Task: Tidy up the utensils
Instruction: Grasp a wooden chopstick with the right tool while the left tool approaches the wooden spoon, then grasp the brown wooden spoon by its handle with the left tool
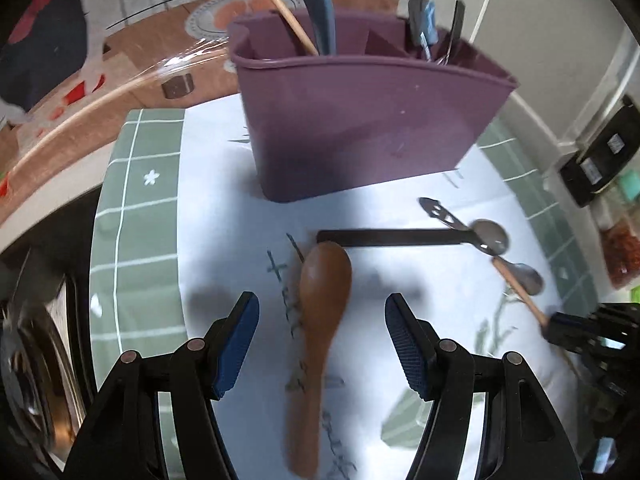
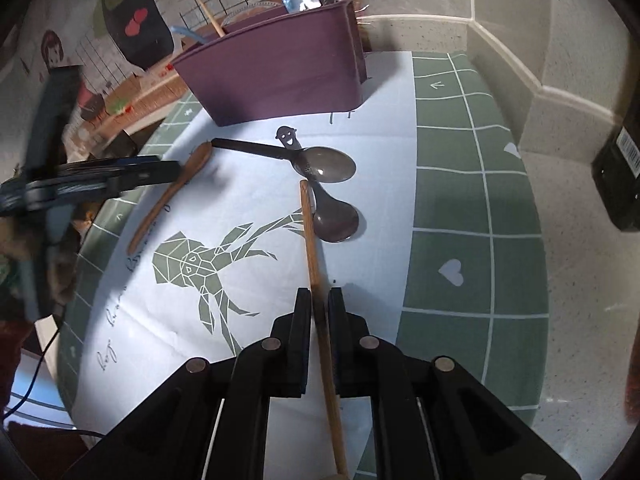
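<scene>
A purple utensil holder [image 1: 360,120] stands at the back of the mat and also shows in the right wrist view [image 2: 276,76]; it holds a chopstick, a blue handle and metal utensils. A brown wooden spoon [image 1: 320,312] lies between the fingers of my open left gripper [image 1: 322,320], which hovers above it; the spoon also shows in the right wrist view [image 2: 176,196]. My right gripper [image 2: 320,300] is shut on a wooden chopstick [image 2: 312,240]. Two metal spoons [image 2: 328,168] [image 2: 336,216] and a black-handled utensil [image 2: 248,146] lie in the middle.
The white mat [image 2: 360,92] has a green grid border and a printed deer. A grey counter wall [image 2: 520,32] rises at the right, with a black box [image 2: 620,176] beside it. A patterned wall and a wooden ledge [image 1: 120,92] lie to the left.
</scene>
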{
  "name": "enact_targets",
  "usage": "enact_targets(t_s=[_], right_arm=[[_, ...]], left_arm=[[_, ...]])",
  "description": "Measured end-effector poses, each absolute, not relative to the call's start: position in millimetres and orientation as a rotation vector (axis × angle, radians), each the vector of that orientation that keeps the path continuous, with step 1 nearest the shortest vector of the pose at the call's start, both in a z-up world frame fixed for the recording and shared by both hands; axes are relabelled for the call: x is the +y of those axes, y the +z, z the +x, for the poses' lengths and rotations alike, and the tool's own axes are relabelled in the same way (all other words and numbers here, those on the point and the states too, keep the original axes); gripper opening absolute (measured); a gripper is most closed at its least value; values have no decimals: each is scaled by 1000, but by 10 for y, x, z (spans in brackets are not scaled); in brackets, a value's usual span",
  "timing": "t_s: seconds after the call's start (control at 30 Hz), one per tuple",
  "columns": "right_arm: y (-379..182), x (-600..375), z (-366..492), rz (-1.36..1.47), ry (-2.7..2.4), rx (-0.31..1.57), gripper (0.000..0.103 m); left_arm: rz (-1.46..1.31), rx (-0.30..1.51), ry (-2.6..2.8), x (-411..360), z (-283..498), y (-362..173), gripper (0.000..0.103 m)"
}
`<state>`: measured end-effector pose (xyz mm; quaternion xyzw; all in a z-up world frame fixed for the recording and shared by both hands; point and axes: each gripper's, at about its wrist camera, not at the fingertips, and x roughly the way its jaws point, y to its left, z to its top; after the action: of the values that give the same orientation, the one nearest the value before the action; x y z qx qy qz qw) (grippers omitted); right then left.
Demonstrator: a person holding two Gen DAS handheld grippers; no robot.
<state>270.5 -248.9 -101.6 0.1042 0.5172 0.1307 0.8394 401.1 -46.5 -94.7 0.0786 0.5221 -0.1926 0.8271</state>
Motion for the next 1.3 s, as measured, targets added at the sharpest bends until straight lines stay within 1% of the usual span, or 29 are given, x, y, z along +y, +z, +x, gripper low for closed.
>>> enact_targets(t_s=[0.1,0.17,0.27,0.37,0.43,0.47,0.53,0.57,0.63,0.73,0.87,0.93,1.0,1.17,1.23,1.27,1.3], right_arm=[[-1024,-2484,2703,223,285,1088,9],[-1018,-2452,2713,193,287,1082,9],[-1006,-2364,2736,124,283,1065,9],[-1001,-2295,2792,88,288,1060,13],[-997,-2252,2834,67,297,1066,19],[-991,-2210,2847,40,295,1069,20],[-986,-2121,2854,-21,288,1071,22],[-987,-2076,2851,-45,292,1070,25],[-997,-2021,2833,-62,307,1063,39],[-1016,-1967,2783,-57,294,1045,50],[-1017,-1964,2753,-8,276,1047,56],[-1005,-1923,2788,-26,301,1076,62],[-1005,-1844,2828,-104,325,1105,61],[-1008,-1840,2932,-138,301,1098,50],[-999,-1870,2970,-133,282,1094,30],[-994,-1893,2984,-127,266,1095,24],[-997,-1912,2992,-125,255,1097,11]], left_arm=[[189,1130,-406,-546,4085,-1008,64],[200,1138,-397,-579,4116,-1042,61],[227,1147,-370,-632,4138,-1081,60],[221,1150,-361,-649,4147,-1084,56],[190,1162,-352,-641,4154,-1087,56],[179,1167,-350,-635,4164,-1086,55],[165,1168,-337,-617,4178,-1077,43],[163,1162,-324,-588,4175,-1065,31],[122,1154,-318,-511,4166,-1036,31],[63,1131,-310,-378,4081,-959,31],[12,1098,-325,-238,3852,-805,31],[-1,1077,-330,-173,3698,-710,31],[-9,1061,-337,-100,3576,-601,31],[-44,1050,-340,-36,3296,-533,31],[-52,1040,-334,-12,3227,-523,31],[-58,1033,-331,0,3189,-513,31],[-72,1026,-331,31,3143,-497,31]])
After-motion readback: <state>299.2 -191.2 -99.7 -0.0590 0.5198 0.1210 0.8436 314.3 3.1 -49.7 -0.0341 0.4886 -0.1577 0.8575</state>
